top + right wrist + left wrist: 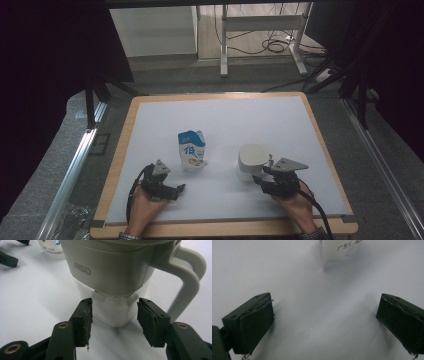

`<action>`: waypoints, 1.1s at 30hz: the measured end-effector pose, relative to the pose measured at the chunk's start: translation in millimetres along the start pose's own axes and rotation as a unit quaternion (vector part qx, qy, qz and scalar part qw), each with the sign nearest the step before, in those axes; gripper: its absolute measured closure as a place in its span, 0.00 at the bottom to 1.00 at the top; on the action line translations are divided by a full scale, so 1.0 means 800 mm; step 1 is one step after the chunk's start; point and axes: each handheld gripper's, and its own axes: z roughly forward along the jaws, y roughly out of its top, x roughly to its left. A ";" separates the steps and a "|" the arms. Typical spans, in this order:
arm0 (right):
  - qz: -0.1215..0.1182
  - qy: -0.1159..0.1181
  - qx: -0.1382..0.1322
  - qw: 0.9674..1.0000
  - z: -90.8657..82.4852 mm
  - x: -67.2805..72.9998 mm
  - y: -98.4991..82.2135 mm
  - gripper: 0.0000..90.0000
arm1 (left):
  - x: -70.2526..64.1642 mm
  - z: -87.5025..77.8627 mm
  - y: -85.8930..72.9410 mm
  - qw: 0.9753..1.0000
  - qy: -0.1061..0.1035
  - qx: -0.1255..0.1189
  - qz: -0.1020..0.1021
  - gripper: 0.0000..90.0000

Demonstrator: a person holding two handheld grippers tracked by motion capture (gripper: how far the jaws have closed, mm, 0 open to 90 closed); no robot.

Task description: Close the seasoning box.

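A blue and white milk carton [192,149] stands upright left of the mat's middle. To its right stands a white jug [252,161] with a lid, a handle [186,277] and a clear lower part [115,312]. My left gripper [176,190] lies low in front of the carton with its jaws wide open and nothing between them; the left gripper view has the carton's foot [337,250] far ahead of it [324,322]. My right gripper [115,318] is right at the jug's base [259,178], jaws partly apart either side of the clear corner, pads not pressing.
A white mat [280,125] covers a wooden board [320,131] on a grey table. Metal rails [75,165] run along both sides. Desk legs and cables [275,45] stand on the floor beyond. The right gripper view also shows the other gripper's jaw [7,258] at its top left.
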 end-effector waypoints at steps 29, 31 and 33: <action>0.005 -0.020 -0.008 1.000 0.041 -0.006 0.028 0.61 | 0.000 0.000 0.000 1.000 0.000 0.000 0.000 0.01; 0.005 -0.019 -0.013 1.000 0.039 -0.006 0.029 0.61 | 0.000 0.000 0.000 1.000 0.000 0.000 0.000 0.01; 0.003 -0.018 -0.019 1.000 0.037 -0.006 0.030 0.61 | 0.000 0.000 0.000 1.000 0.000 0.000 0.000 0.01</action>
